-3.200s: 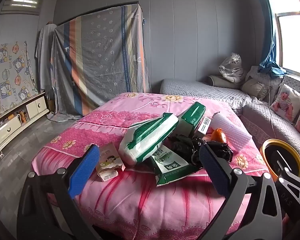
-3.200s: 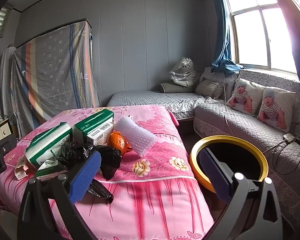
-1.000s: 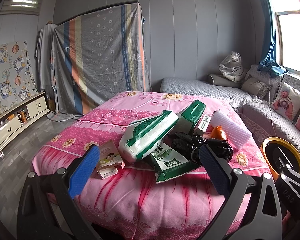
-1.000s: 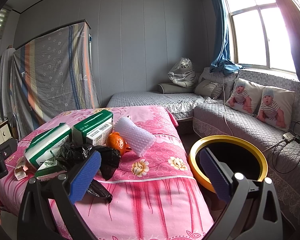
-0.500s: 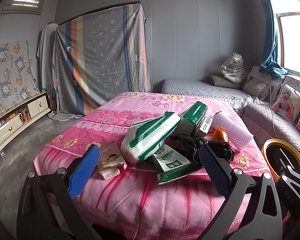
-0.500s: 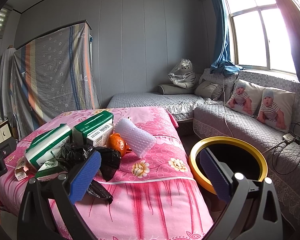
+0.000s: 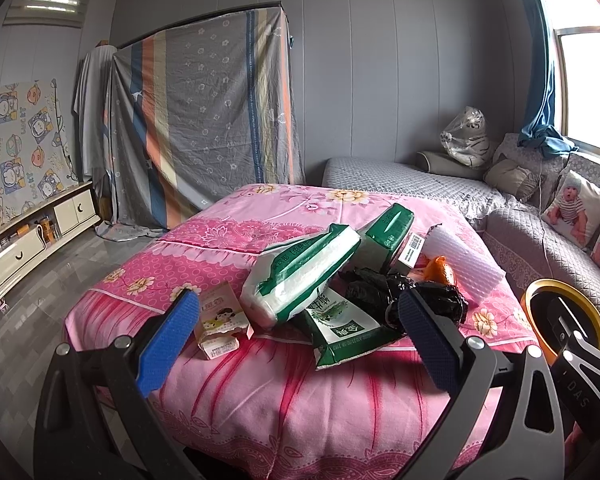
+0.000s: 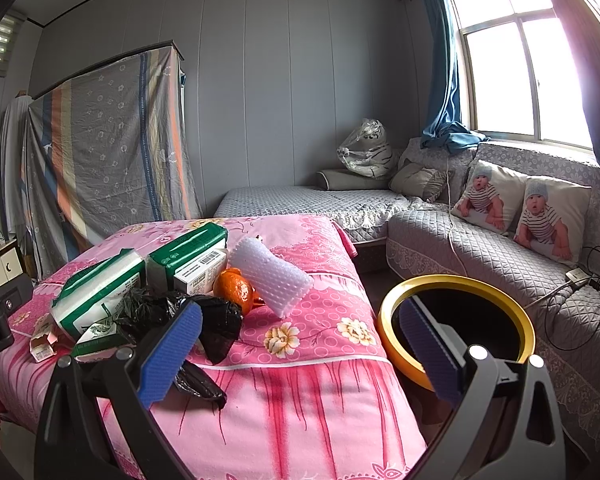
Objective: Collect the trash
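Left gripper (image 7: 300,336): hanging in the air short of the bed's near edge, its blue pads standing wide apart and gripping nothing.
Right gripper (image 8: 300,354): hovering over the bed's corner, jaws spread wide and empty, one pad lying in front of the bin.
Trash: lying heaped on the pink bedspread (image 7: 284,396) — a small carton (image 7: 219,322), a white-and-green pack (image 7: 300,276), a flat green packet (image 7: 342,330), a green box (image 8: 188,260), a black bag (image 8: 216,320), an orange (image 8: 234,290) and a bubble-wrap roll (image 8: 272,280) touching it.
Bin (image 8: 458,320): standing on the floor beside the bed, yellow rim showing, dark inside.
Room: grey sofa (image 8: 500,264) running under the window (image 8: 516,80); striped sheet (image 7: 204,120) hanging at the back.
Hard to see: the packets' print is staying unreadable.
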A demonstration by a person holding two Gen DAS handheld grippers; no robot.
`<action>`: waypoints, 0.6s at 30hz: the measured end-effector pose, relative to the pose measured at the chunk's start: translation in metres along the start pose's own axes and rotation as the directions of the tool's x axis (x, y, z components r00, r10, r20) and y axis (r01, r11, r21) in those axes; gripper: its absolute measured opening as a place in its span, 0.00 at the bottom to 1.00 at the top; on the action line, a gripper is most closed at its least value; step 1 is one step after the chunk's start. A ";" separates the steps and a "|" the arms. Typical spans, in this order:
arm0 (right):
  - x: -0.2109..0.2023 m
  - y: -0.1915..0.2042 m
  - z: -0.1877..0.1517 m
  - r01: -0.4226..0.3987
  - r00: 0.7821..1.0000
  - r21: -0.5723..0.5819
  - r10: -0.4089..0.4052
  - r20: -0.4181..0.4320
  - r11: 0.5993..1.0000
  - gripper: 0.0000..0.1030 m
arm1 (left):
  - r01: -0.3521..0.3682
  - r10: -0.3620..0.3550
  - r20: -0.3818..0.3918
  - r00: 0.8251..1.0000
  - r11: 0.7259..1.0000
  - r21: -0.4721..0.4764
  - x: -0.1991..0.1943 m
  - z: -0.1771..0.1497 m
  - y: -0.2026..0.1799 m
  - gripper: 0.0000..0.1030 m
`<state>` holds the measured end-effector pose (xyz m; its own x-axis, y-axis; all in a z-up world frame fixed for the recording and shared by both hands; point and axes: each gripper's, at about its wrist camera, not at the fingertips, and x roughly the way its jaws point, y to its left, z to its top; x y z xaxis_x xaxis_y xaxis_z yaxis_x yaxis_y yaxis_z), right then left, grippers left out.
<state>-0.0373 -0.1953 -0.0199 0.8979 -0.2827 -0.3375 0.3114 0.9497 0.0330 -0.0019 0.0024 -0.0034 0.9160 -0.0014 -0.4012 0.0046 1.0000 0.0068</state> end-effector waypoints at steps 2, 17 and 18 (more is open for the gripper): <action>0.001 -0.001 0.002 0.002 1.000 0.003 -0.003 0.004 1.000 0.93 | 0.035 -0.035 -0.011 0.999 0.999 -0.007 0.000 -0.002 0.002 0.93; 0.006 -0.021 0.006 0.005 0.999 0.053 -0.007 0.046 0.999 0.93 | 0.517 -0.547 -0.171 0.819 0.834 -0.190 0.055 -0.019 0.015 0.93; 0.008 -0.022 0.005 0.001 0.999 0.052 -0.004 0.043 0.999 0.93 | 0.497 -0.524 -0.194 0.829 0.851 -0.171 0.061 -0.014 0.017 0.93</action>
<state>-0.0357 -0.2186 -0.0188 0.9093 -0.2916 -0.2968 0.3284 0.9410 0.0816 0.0482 0.0189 -0.0400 0.6795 -0.5232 -0.5143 0.3904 0.8514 -0.3504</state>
